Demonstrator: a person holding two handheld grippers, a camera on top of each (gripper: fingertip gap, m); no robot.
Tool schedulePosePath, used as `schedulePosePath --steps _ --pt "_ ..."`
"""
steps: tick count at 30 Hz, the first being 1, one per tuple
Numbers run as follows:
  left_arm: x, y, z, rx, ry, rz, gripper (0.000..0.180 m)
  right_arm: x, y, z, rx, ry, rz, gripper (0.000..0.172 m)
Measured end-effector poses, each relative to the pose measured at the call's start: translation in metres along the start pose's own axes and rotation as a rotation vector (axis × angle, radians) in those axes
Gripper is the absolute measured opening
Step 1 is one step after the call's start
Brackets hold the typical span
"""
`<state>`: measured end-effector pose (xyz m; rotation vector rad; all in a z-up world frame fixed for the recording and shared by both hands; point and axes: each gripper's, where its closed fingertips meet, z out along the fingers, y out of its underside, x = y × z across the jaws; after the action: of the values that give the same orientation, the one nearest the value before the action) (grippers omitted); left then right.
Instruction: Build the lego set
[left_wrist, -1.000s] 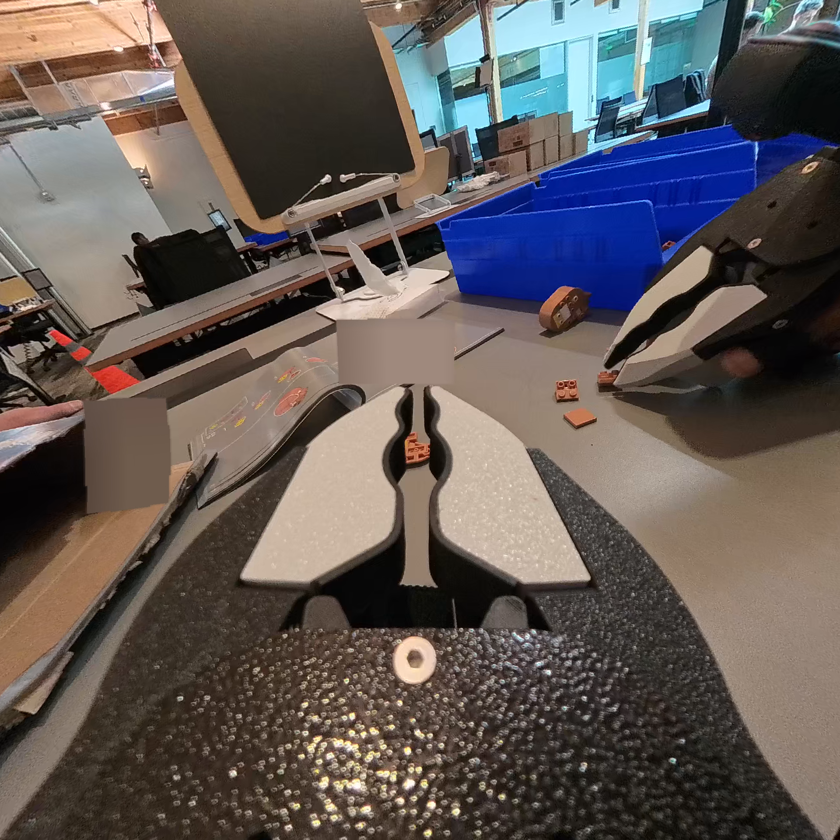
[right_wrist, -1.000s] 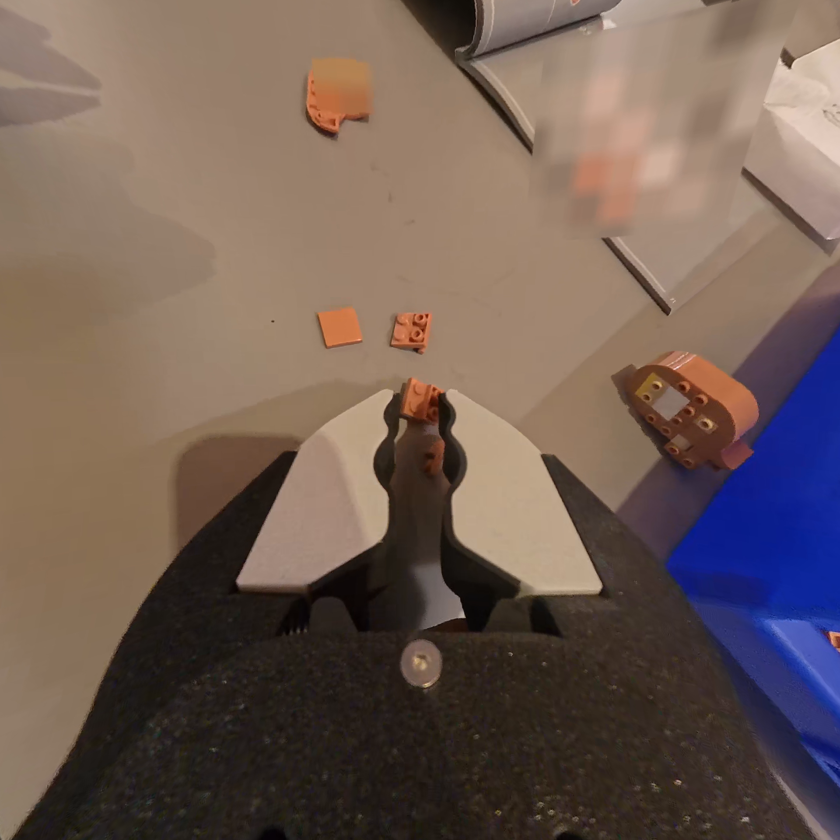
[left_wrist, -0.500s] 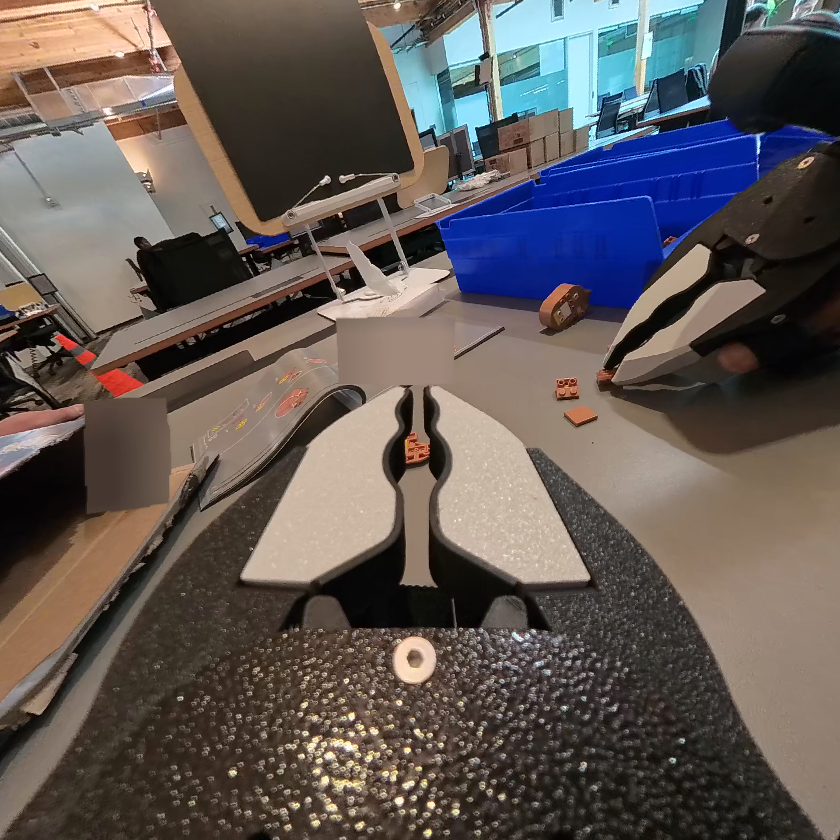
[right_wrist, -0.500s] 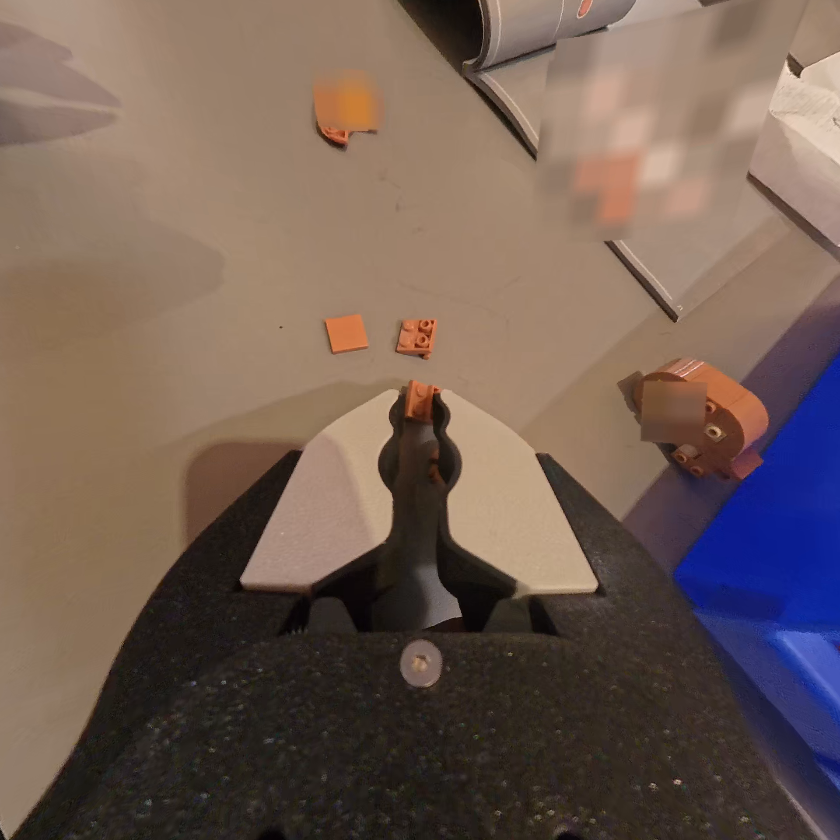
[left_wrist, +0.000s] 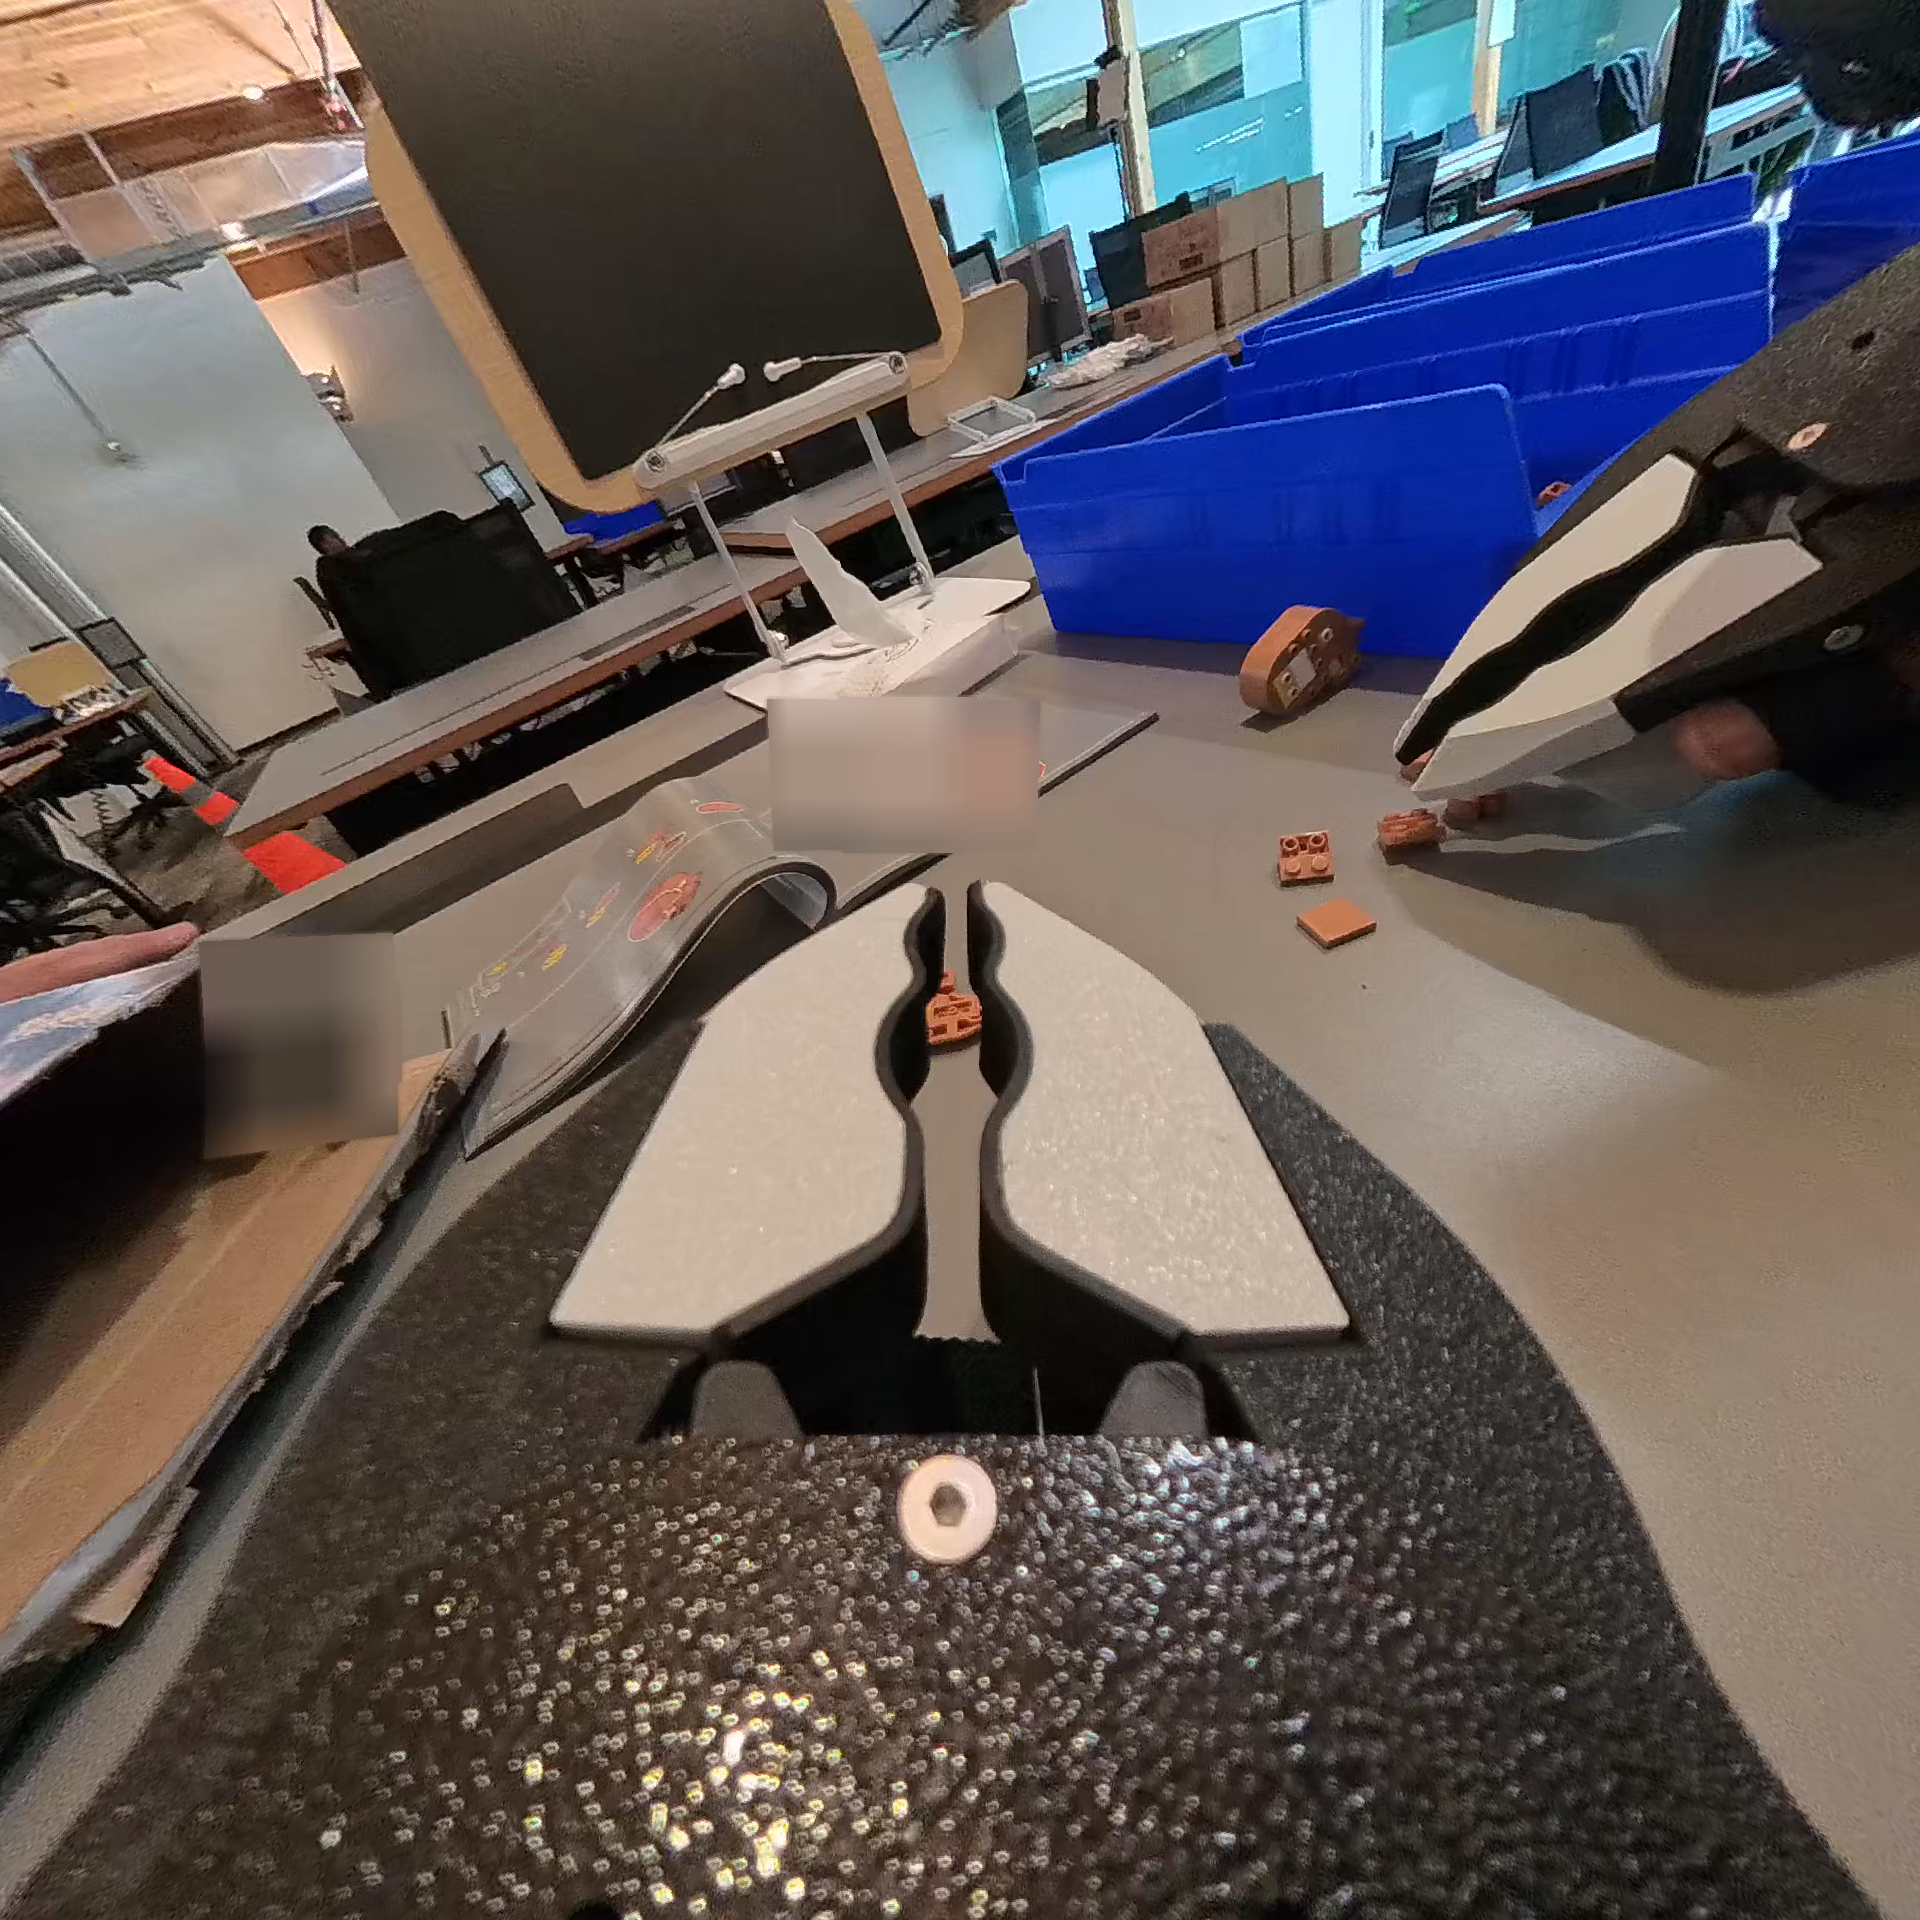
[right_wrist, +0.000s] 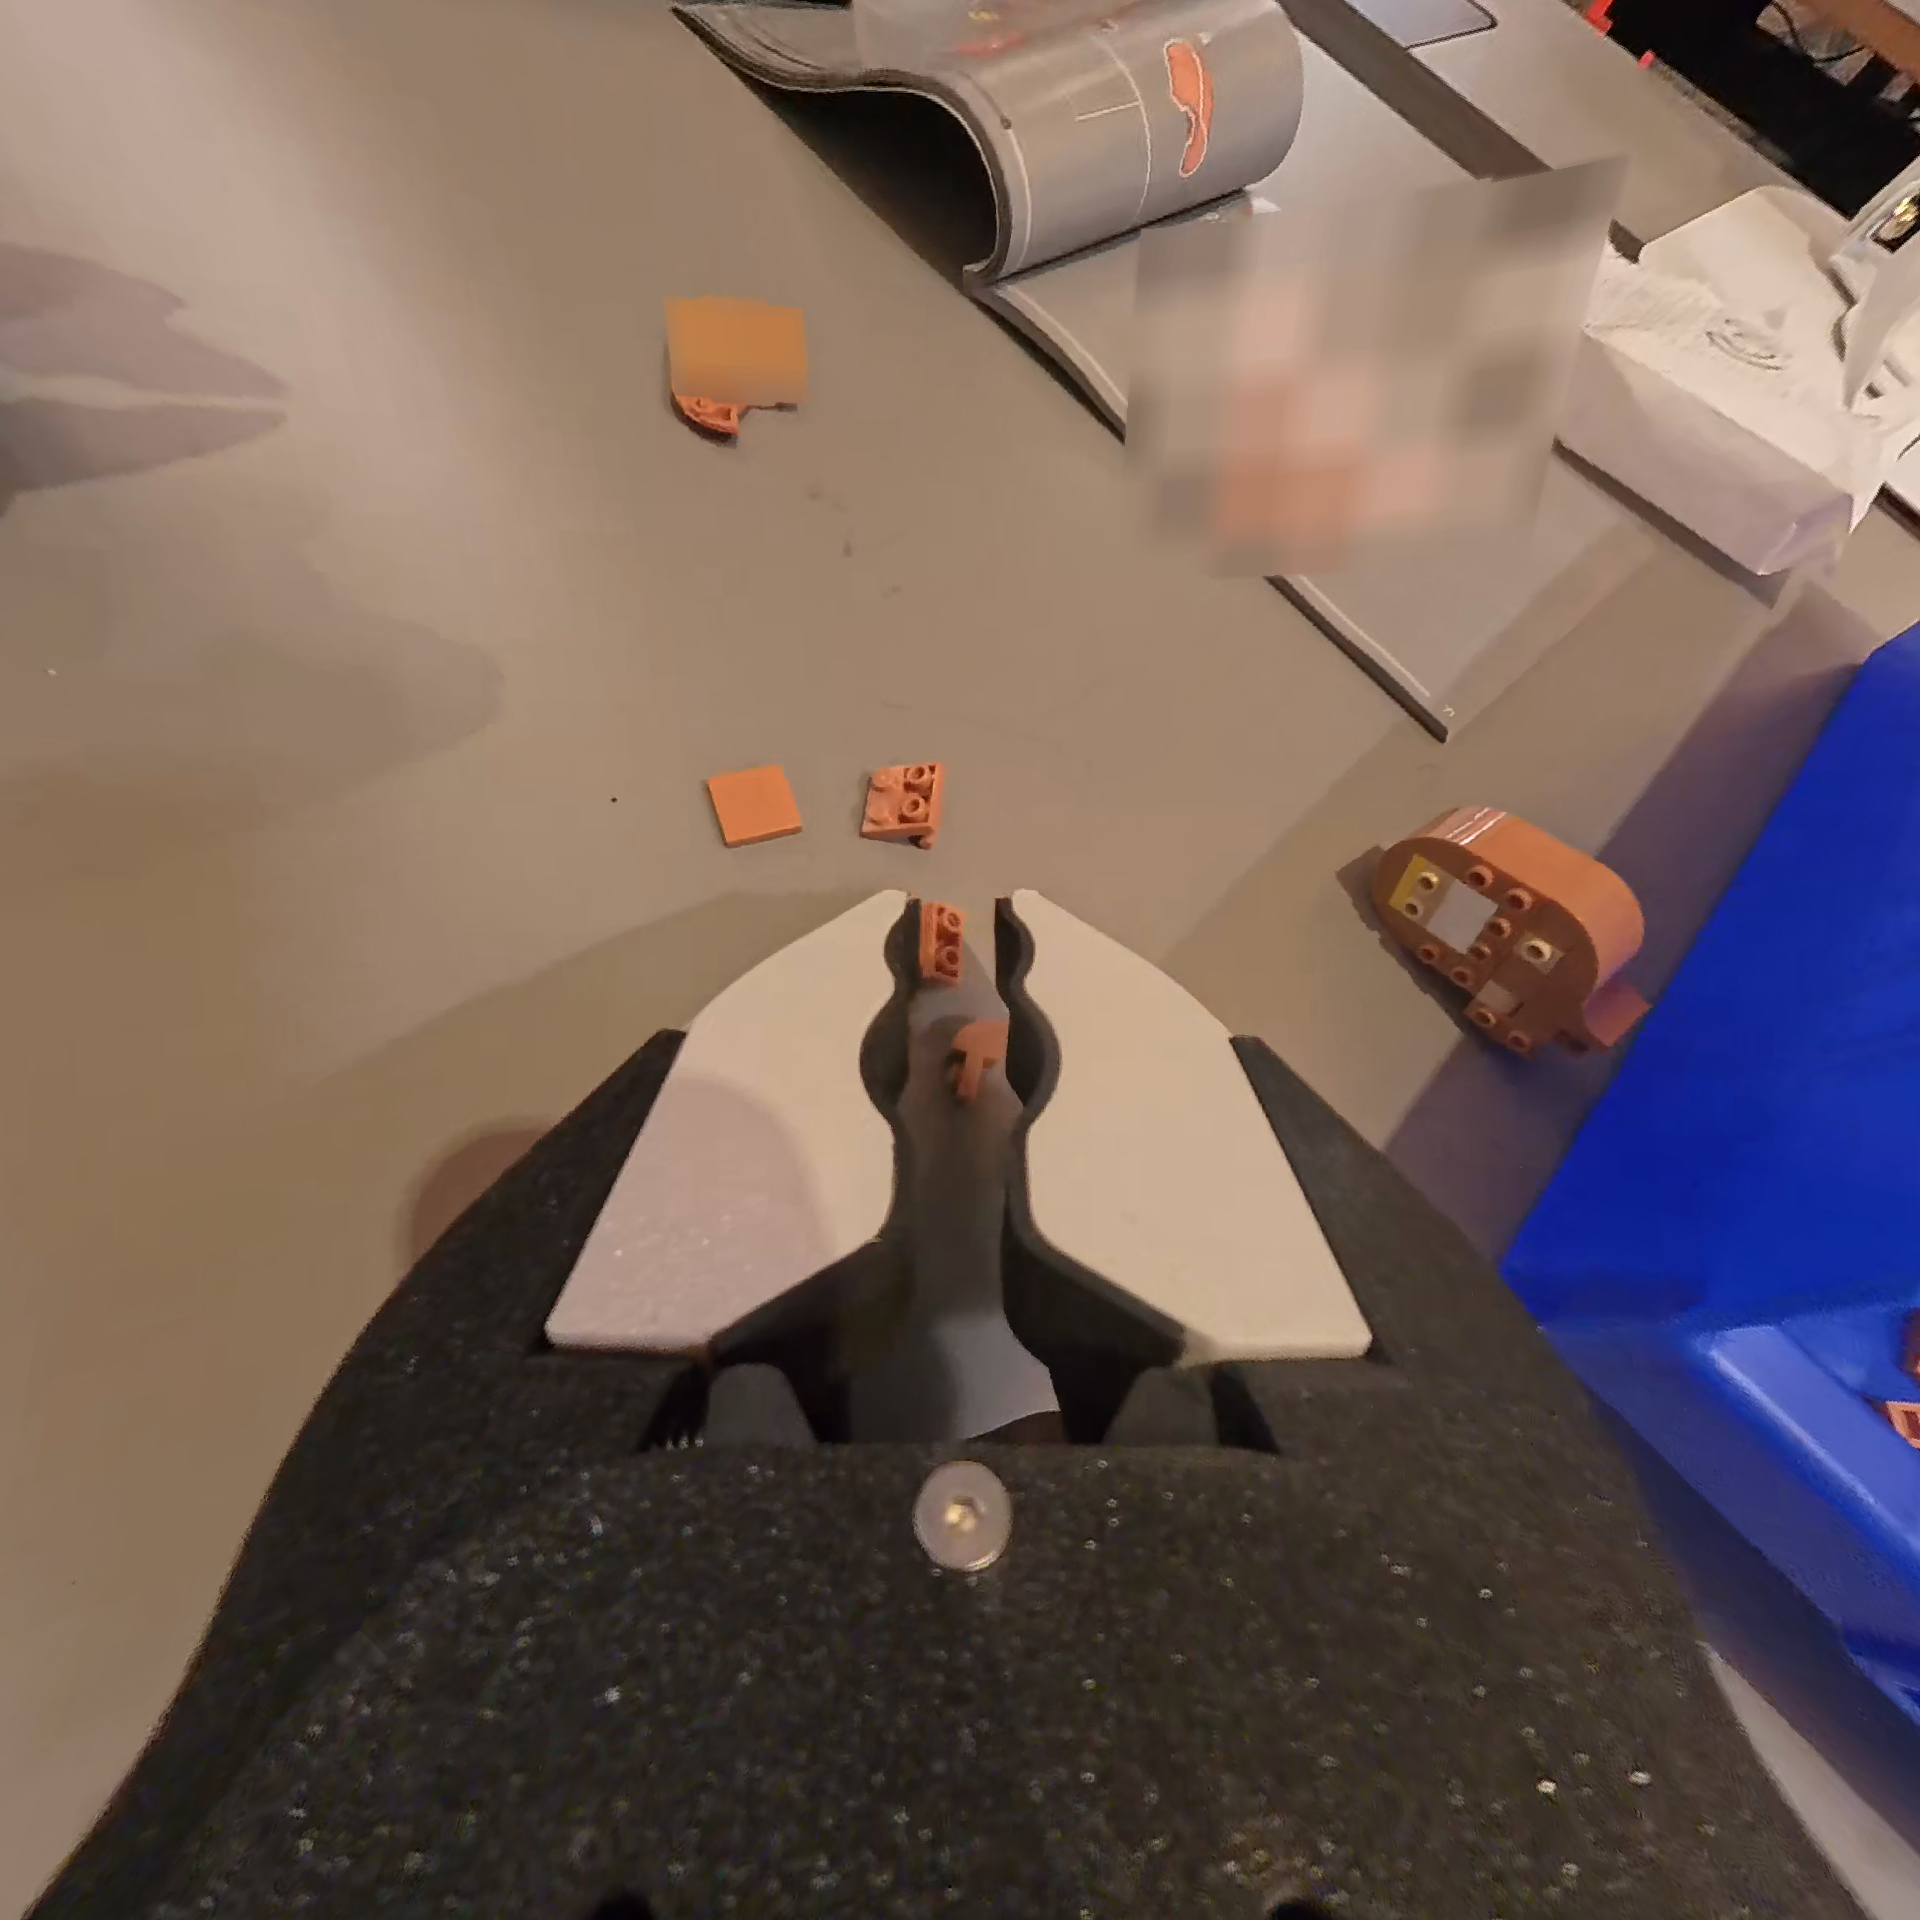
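In the right wrist view my right gripper (right_wrist: 954, 904) is open just above the grey table (right_wrist: 416, 935). A small orange studded brick (right_wrist: 940, 940) stands on its side against the left fingertip (right_wrist: 883, 914), with a clear gap to the right pad. A second small orange piece (right_wrist: 977, 1055) lies farther back between the fingers. The left wrist view shows that gripper (left_wrist: 1408, 750) raised a little, with small orange pieces (left_wrist: 1410, 831) on the table under its tips. My left gripper (left_wrist: 956, 894) is shut to a narrow slit, and an orange piece (left_wrist: 951, 1013) shows through the hollow between its fingers.
An orange flat tile (right_wrist: 753, 805) and a studded orange plate (right_wrist: 902, 800) lie just ahead of the right gripper, with a curved orange piece (right_wrist: 712, 414) farther off. A brown oval brick build (right_wrist: 1507, 935) sits by the blue bins (right_wrist: 1766, 1039). An open booklet (right_wrist: 1091, 135) lies beyond, and cardboard (left_wrist: 156, 1299) at the left. One gripper's finger ends stand about 20 centimeters off the other's. The left gripper is farther from the orange flat tile (right_wrist: 753, 805), some 15 centimeters, than the right, some 5 centimeters. It is also in sight in the left wrist view (left_wrist: 1343, 927).
My right gripper's pads closed on the small studded brick, then parted again. The brick now rests only against the left finger, and the gripper has risen slightly. The left gripper has not moved.
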<state>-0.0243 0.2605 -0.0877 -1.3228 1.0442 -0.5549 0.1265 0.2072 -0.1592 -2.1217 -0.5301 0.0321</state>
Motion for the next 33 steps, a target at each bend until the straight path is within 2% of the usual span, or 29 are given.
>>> schedulePosePath --steps 11,21,33 --pt "0.001 0.000 -0.001 0.001 -0.005 0.013 0.004 0.001 0.005 -0.002 -0.016 -0.082 0.099 0.020" --pt "0.001 0.000 -0.001 -0.001 -0.004 0.017 0.003 -0.005 0.015 0.009 -0.125 -0.088 0.041 0.019" --pt "0.002 0.000 -0.001 -0.003 -0.006 0.028 0.003 -0.005 0.011 0.008 -0.098 -0.079 0.034 0.015"
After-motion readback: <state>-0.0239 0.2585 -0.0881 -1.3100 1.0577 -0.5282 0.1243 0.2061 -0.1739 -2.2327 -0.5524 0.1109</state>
